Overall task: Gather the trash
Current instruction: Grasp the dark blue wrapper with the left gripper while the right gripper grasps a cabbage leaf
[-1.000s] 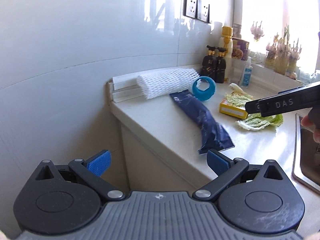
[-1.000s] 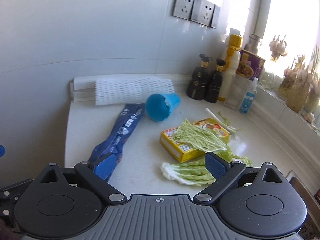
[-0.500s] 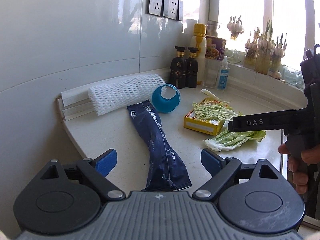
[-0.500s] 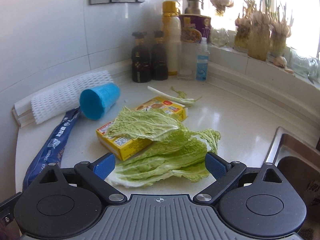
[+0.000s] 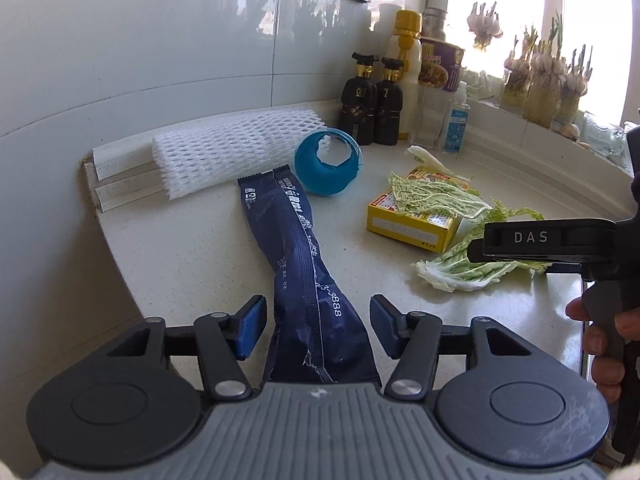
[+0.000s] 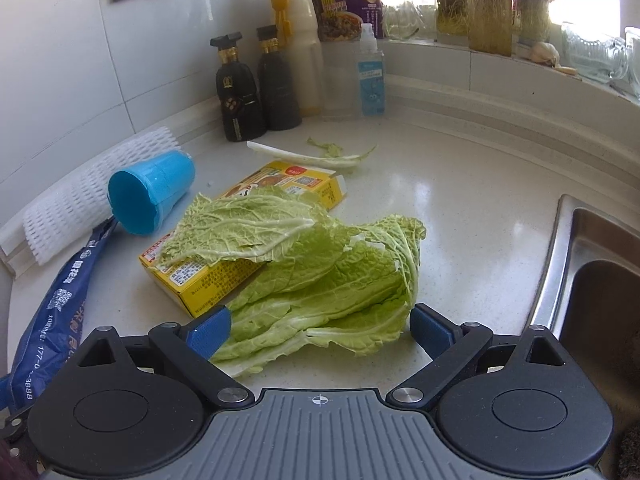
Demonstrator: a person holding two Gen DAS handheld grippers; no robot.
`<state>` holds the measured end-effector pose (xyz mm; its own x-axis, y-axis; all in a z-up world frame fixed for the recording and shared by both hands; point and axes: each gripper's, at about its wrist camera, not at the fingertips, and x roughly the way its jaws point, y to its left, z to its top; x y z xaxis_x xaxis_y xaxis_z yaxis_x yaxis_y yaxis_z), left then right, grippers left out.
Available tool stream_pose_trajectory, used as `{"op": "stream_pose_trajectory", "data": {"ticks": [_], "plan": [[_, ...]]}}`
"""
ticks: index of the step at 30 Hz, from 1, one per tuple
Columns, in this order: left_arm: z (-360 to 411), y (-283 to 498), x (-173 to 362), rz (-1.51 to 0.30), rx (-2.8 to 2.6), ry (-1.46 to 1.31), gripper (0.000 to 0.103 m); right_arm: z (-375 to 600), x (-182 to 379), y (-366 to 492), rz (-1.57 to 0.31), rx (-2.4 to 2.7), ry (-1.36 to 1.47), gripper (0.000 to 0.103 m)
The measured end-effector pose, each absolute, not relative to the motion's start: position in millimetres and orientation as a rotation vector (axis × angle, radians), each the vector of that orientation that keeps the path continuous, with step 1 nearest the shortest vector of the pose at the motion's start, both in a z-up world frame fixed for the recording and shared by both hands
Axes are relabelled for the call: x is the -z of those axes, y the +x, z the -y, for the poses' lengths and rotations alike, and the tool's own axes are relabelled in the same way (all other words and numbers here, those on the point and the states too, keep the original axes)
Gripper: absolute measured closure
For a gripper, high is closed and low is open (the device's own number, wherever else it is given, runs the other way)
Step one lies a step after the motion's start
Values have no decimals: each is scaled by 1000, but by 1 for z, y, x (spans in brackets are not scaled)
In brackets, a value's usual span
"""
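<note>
Both hand-held grippers came in closer and lower over the surface since a second ago; left one went from wide open to partly closed. Left wrist view: left hand-held gripper (image 5: pixel 315 330) straddles the near end of the dark blue wrapper (image 5: pixel 298 240), jaws closing, blue pads (image 5: pixel 250 334) either side of it with small gaps, not pressing yet. Wrapper lies flat on the white surface (image 5: pixel 180 248), far end just beside the blue cup (image 5: pixel 326 168) lying on its side, mouth toward camera. White foam net (image 5: pixel 228 152) behind, against the wall. Yellow box (image 5: pixel 416 216) to the right with a cabbage leaf (image 5: pixel 436 196) draped on it, more cabbage leaves (image 5: pixel 472 268) just beside it. Black bar marked DAS is the right hand-held gripper (image 5: pixel 548 240), over the leaves, a hand (image 5: pixel 600 340) on its grip; its jaws cannot be read from here. Right wrist view: right hand-held gripper (image 6: pixel 319 330) jaws wide apart, holding nothing, the pile of cabbage leaves (image 6: pixel 332 280) lying between the pads; contact with the left pad cannot tell. Yellow box (image 6: pixel 216 276) partly under the leaves. Blue cup (image 6: pixel 148 192) left, wrapper (image 6: pixel 56 312) far left, foam net (image 6: pixel 76 196) behind. Sink (image 6: pixel 560 272) at right edge. Bottles (image 6: pixel 260 84) in the back corner.
</note>
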<state>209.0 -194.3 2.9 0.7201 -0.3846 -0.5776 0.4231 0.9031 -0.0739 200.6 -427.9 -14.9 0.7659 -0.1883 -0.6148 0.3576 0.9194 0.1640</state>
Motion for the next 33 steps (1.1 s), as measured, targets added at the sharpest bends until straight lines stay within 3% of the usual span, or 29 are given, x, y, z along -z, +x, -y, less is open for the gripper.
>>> {"op": "stream_pose_trajectory", "data": {"ticks": [2,8,10,15,22,28,30,33], "plan": [[194,210,-1,-633,441,55,60,428,16,201,-623,298,276,6],[191,211,2,-623,423,40,64,423,15,203,-612,280,256,9],[189,210,3,-619,418,35,65,422,15,204,-603,284,246,14],[187,208,2,-609,406,23,68,420,14,203,-590,322,216,39],[184,207,2,-591,389,10,71,416,12,202,-578,327,172,54],[182,205,-2,-569,381,14,74,407,8,200,-549,333,99,72],[181,204,-3,-563,379,12,74,407,7,200,-547,353,86,85],[179,203,-5,-560,380,9,74,412,9,199,-554,364,105,86]]}}
